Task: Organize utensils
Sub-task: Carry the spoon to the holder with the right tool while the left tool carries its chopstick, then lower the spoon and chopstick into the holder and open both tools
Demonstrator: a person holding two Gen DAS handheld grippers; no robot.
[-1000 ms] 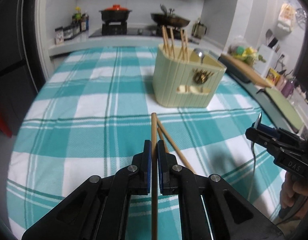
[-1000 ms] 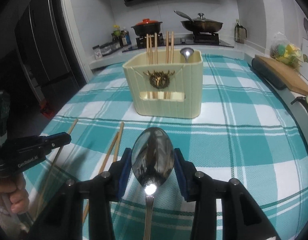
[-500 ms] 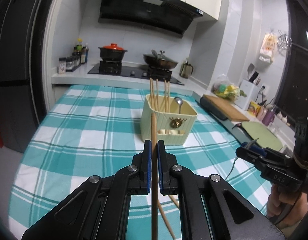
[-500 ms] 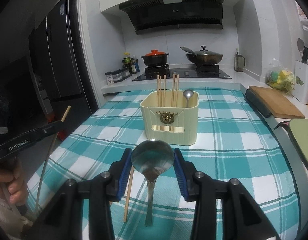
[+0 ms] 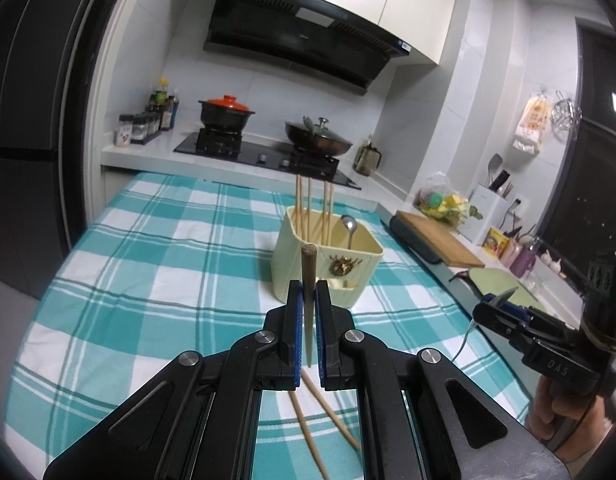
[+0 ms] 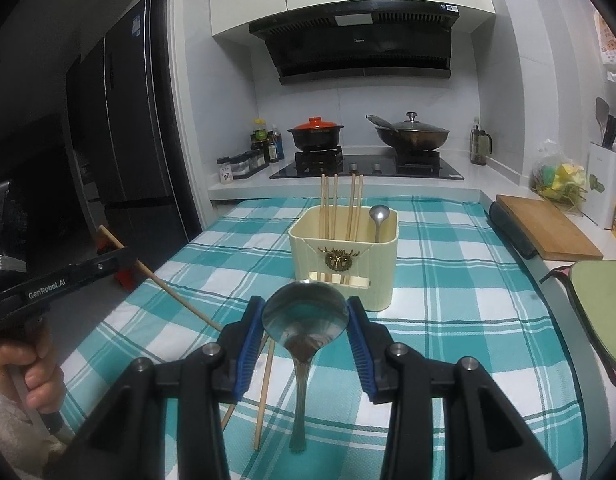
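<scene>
A cream utensil holder (image 5: 327, 264) stands mid-table with several chopsticks (image 5: 309, 212) and a spoon (image 5: 349, 226) upright in it; it also shows in the right wrist view (image 6: 343, 256). My left gripper (image 5: 308, 320) is shut on a wooden chopstick (image 5: 308, 280), raised above the table and tilted towards the camera; the chopstick shows in the right wrist view (image 6: 168, 288). My right gripper (image 6: 304, 320) is shut on a metal spoon (image 6: 304, 316) by its bowl, handle hanging down. Two chopsticks (image 5: 327, 420) lie on the cloth below.
The table has a teal checked cloth (image 5: 148, 264). A stove with a red-lidded pot (image 5: 226, 114) and a wok (image 5: 317, 140) is behind. A cutting board (image 5: 439, 236) and a green mat (image 6: 603, 308) lie on the right counter. A dark fridge (image 6: 120, 140) stands left.
Both grippers rose higher above the table with their loads. The chopstick in my left gripper tilted, its top end now pointing towards the camera.
</scene>
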